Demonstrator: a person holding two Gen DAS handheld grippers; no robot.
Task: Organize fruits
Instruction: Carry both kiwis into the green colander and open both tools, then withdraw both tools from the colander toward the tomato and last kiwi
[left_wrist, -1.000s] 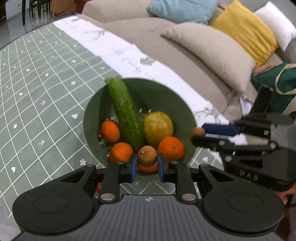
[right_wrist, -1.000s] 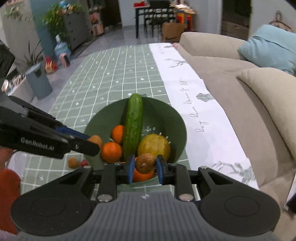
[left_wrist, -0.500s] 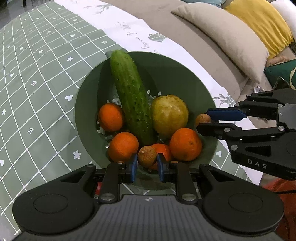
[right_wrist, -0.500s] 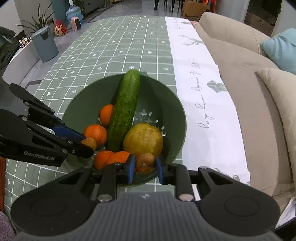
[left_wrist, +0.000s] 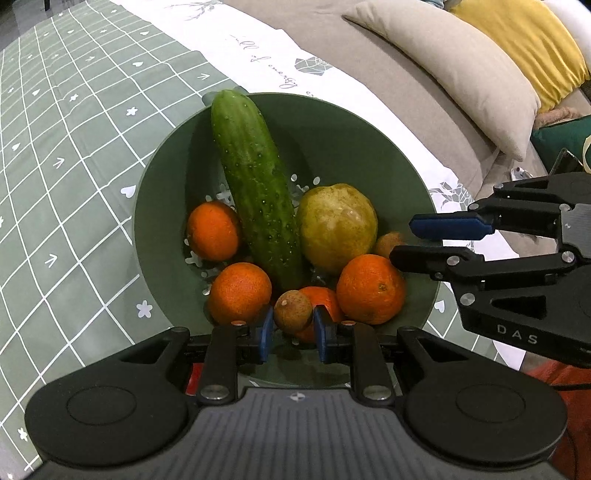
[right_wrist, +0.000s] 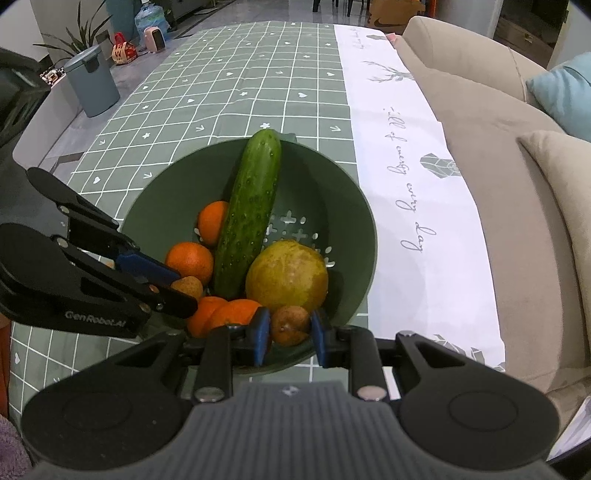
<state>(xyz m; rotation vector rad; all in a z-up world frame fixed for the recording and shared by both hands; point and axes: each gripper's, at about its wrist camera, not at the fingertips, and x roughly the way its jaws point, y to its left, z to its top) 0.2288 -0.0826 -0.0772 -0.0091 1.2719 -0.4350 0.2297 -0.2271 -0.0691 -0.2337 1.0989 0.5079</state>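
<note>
Gripping one small brown fruit (left_wrist: 292, 310) each (right_wrist: 290, 325): left tool (left_wrist: 292, 334); right tool (right_wrist: 288, 338); over bowl (left_wrist: 369, 122).

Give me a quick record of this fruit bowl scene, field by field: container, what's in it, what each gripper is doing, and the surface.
container: green colander bowl, holes in its base
contents: cucumber leaning on the far rim, yellow-green fruit, several oranges
left gripper: jaws shut on a small brown fruit, above the bowl's near side
right gripper: jaws shut on another small brown fruit, above the near rim
surface: green checked tablecloth with a white border
background: beige sofa with cushions
</note>
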